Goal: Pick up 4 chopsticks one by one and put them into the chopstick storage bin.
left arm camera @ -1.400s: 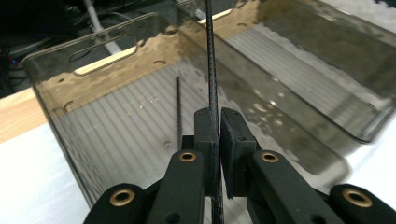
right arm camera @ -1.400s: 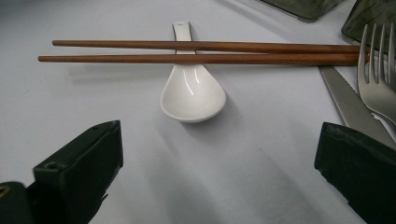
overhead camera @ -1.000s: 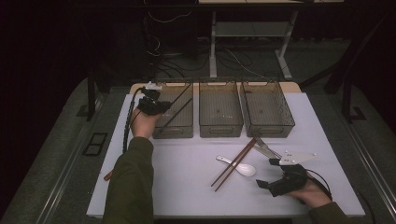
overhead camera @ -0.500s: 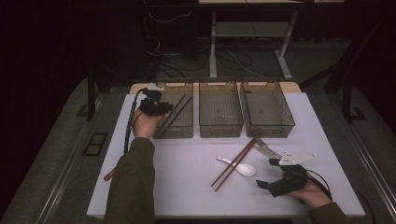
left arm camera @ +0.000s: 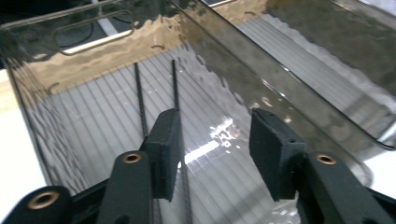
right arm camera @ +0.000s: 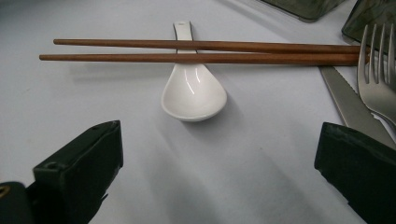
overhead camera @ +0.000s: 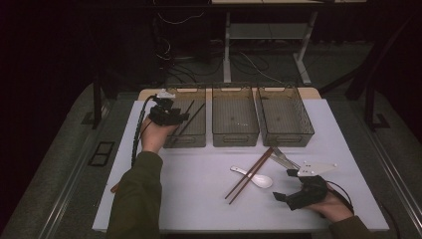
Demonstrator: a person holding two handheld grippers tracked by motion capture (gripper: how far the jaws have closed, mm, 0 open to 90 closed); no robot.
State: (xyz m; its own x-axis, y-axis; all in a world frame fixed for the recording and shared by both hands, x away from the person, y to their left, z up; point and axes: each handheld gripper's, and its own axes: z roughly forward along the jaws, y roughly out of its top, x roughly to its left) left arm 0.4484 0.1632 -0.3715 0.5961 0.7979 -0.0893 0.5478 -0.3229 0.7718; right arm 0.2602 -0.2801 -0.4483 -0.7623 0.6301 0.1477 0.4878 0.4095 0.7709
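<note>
table (overhead camera: 199,199): white top, fills the lower centre of the high view. three clear bins sit in a row at upper centre; left bin (overhead camera: 196,140) smoky, see-through, ribbed floor in the left gripper view.

dark chopsticks (overhead camera: 191,118): a thin black pair lying inside the left bin, on its floor. long axis runs diagonal in the high view, from lower left to upper right; in the left gripper view they run up the frame, near parallel, slightly apart.

left gripper (overhead camera: 175,117), upper left of the high view, over the left bin. its jaws have just been opening and stand partly apart, pads touching nothing; the dark chopsticks lie below the left pad.

right gripper (overhead camera: 286,196), lower right, jaws wide, nothing between them.

brown chopsticks (right arm camera: 201,51) lie across the handle of a white spoon (right arm camera: 194,95), centre right. knife (right arm camera: 350,109) and fork (right arm camera: 380,74) at the right edge.
</note>
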